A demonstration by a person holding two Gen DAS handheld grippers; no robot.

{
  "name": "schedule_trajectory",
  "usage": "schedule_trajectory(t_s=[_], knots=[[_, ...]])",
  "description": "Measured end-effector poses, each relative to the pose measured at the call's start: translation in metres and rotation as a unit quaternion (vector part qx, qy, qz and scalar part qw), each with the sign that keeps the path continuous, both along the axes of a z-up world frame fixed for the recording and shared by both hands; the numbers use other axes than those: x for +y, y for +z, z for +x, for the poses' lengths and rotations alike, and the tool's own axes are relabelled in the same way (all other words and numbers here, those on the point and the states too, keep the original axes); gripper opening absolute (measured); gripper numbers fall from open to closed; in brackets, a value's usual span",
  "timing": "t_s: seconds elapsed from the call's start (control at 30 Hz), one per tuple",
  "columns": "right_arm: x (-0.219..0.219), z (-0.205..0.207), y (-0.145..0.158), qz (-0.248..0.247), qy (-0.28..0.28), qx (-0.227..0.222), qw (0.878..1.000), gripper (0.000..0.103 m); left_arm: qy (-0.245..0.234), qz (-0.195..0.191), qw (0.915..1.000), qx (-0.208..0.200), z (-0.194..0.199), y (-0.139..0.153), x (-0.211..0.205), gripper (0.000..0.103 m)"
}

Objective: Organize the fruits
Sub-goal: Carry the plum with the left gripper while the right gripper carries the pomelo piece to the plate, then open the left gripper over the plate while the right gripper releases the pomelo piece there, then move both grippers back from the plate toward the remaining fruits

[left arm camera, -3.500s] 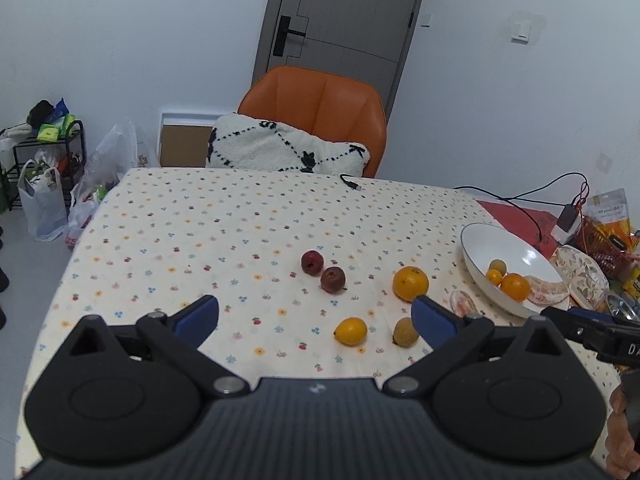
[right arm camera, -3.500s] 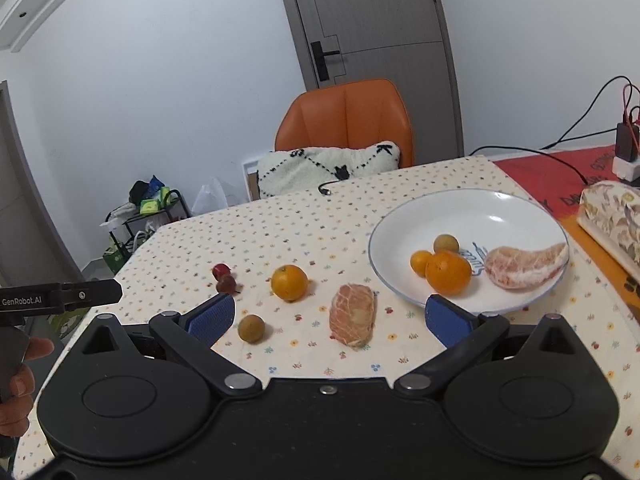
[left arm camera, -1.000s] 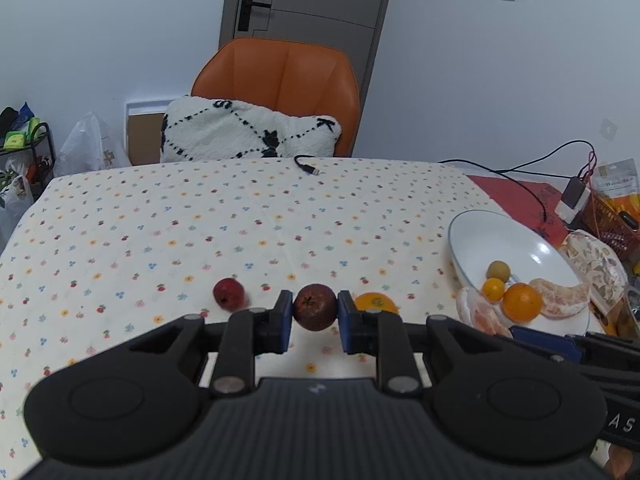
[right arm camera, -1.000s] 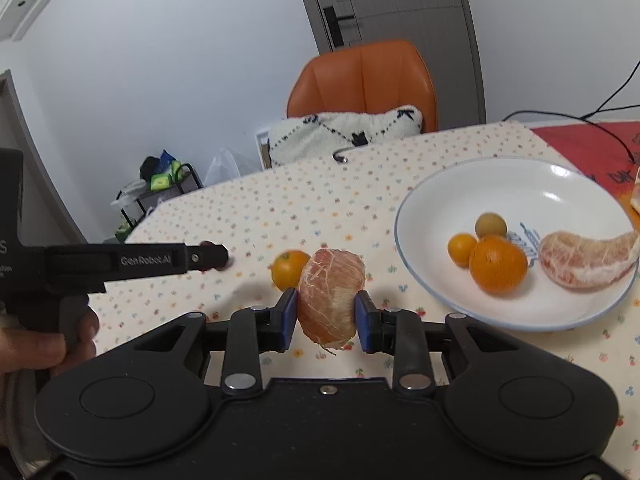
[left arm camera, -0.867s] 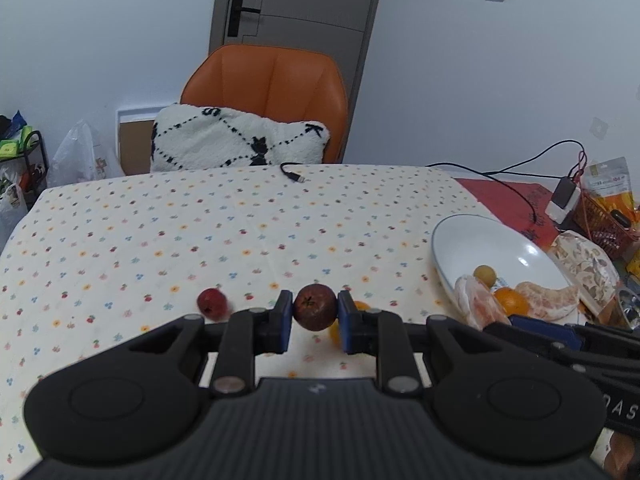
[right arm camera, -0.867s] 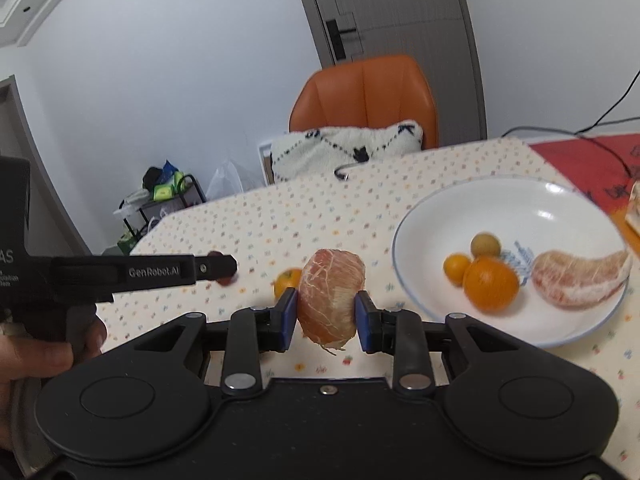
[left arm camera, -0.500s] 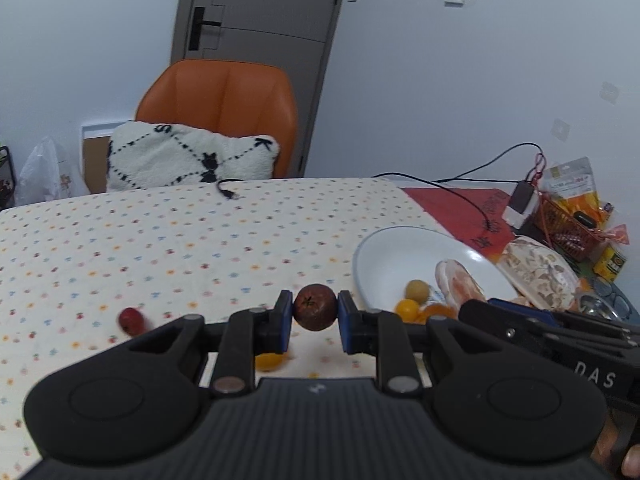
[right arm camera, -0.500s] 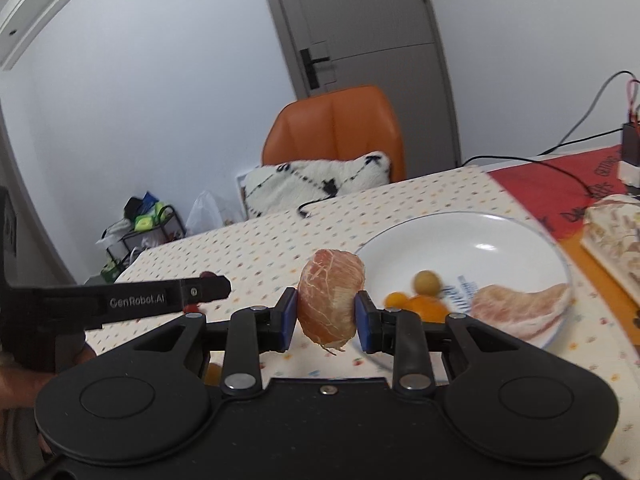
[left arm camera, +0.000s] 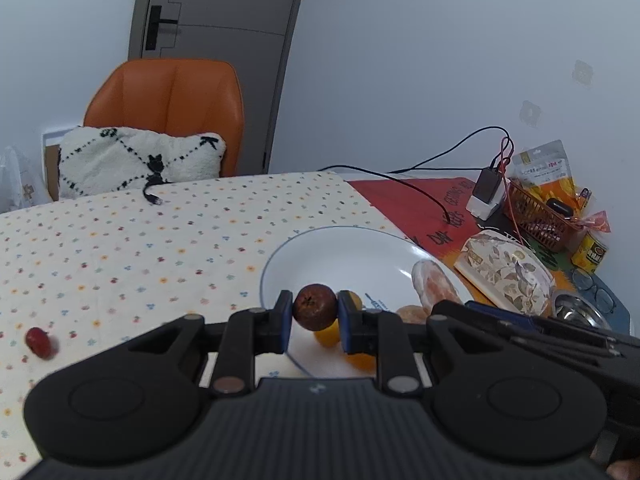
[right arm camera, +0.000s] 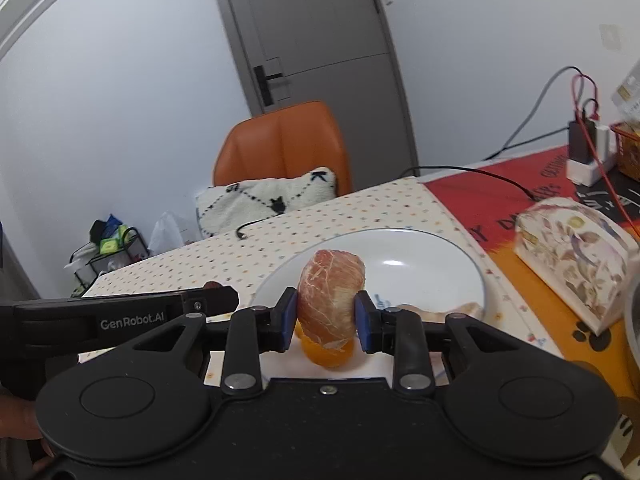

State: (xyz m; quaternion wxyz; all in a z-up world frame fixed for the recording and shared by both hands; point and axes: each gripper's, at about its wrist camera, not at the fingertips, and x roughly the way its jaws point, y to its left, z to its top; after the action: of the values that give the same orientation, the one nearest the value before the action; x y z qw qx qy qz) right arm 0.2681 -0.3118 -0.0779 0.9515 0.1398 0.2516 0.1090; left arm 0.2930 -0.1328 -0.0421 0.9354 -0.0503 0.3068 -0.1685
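Left wrist view has the left gripper [left arm camera: 314, 320] pinching a small round dark-red fruit [left arm camera: 314, 306] over the glossy white plate [left arm camera: 340, 252], while the right gripper [right arm camera: 326, 316] clamps a veiny peeled citrus chunk [right arm camera: 330, 296] above that plate too.

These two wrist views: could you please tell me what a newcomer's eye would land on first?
Probably the fruit clamped in each gripper: the left gripper holds a small dark red fruit, the right gripper a peeled pink citrus piece, both over the near rim of the white plate. Next, the orange chair behind the dotted tablecloth.
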Motion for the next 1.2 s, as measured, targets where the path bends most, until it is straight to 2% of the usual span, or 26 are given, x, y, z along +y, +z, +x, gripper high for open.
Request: schedule_trajectory(t_s=[0.23, 0.4, 0.5, 0.57, 0.73, 0.87, 0.97, 1.03, 1.13, 1.2], knots=[[-0.012, -0.002, -0.008, 0.004, -0.018, 0.0, 1.0, 0.029, -0.005, 0.013, 0.9998, 0.012, 0.012, -0.009, -0.016, 0.022], [-0.018, -0.002, -0.009, 0.003, -0.024, -0.002, 1.0, 0.029, 0.007, 0.012, 0.9999, -0.002, 0.007, 0.0, -0.011, 0.026], [-0.018, -0.001, -0.008, -0.002, -0.024, -0.005, 1.0, 0.029, 0.018, 0.009, 0.9998, -0.01, 0.003, 0.006, -0.004, 0.036], [-0.017, 0.001, -0.008, -0.002, -0.023, -0.006, 1.0, 0.029, 0.026, 0.007, 0.9996, -0.01, 0.001, 0.009, 0.002, 0.05], [-0.014, 0.005, -0.01, 0.0, -0.02, -0.003, 1.0, 0.029, 0.052, 0.01, 0.9985, -0.009, -0.004, 0.011, 0.017, 0.074], [-0.011, 0.008, -0.007, -0.004, -0.022, -0.008, 1.0, 0.029, 0.077, 0.016, 0.9968, -0.012, -0.007, 0.014, 0.029, 0.085], [-0.004, 0.006, -0.001, -0.021, -0.018, -0.02, 0.999, 0.039, 0.091, 0.014, 0.9957, -0.011, -0.008, 0.015, 0.04, 0.091], [0.001, 0.003, 0.004, -0.029, -0.019, -0.033, 0.999, 0.06, 0.095, 0.014, 0.9953, -0.014, -0.011, 0.017, 0.047, 0.092], [0.005, 0.0, 0.008, -0.021, -0.019, -0.043, 0.999, 0.071, 0.101, 0.013, 0.9946, -0.02, -0.016, 0.019, 0.056, 0.093], [0.005, -0.003, 0.011, -0.013, -0.026, -0.055, 0.998, 0.072, 0.101, 0.012, 0.9946, -0.018, -0.018, 0.021, 0.062, 0.094]])
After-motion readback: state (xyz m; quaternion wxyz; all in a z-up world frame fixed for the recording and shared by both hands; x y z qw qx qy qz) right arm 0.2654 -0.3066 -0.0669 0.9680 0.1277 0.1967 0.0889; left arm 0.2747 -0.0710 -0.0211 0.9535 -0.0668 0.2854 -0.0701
